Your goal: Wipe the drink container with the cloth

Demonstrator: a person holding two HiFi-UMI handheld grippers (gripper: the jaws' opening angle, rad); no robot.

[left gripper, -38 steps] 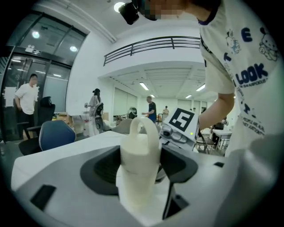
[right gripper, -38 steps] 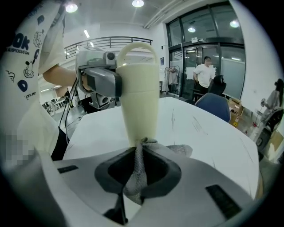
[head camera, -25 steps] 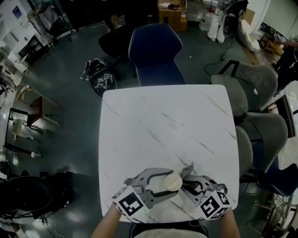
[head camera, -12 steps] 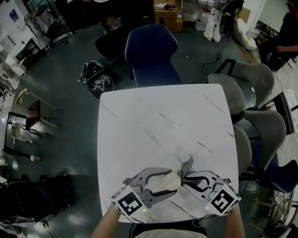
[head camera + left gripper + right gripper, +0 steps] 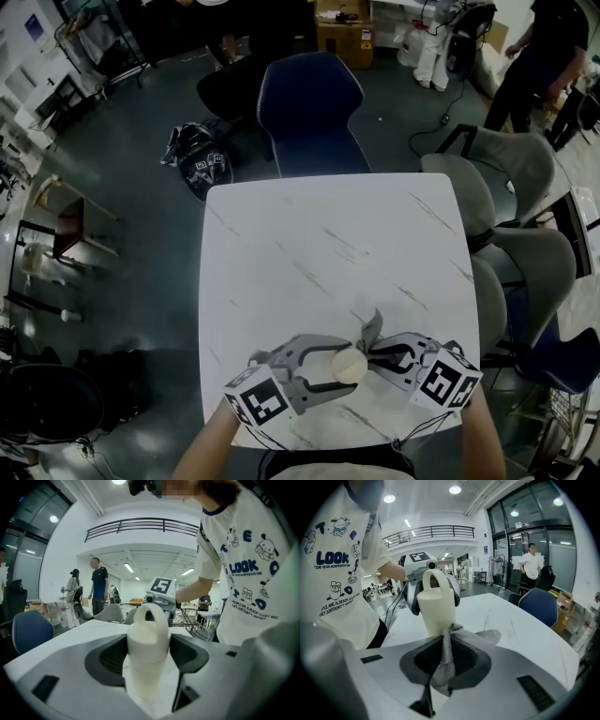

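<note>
Left gripper (image 5: pixel 149 667): pressed onto cream drink container (image 5: pixel 348 366), low centre of head view. Right gripper (image 5: pixel 446 665): pinching grey cloth (image 5: pixel 486 634) against its side. Looks mid-wipe; next calls for dragging cloth over the wall.

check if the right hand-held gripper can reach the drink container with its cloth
Probably yes: the cloth in the right hand-held gripper looks to touch the drink container, and nothing stands between them.

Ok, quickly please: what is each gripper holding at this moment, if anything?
Left gripper: closed on the drink container.
Right gripper: closed on the cloth.
</note>
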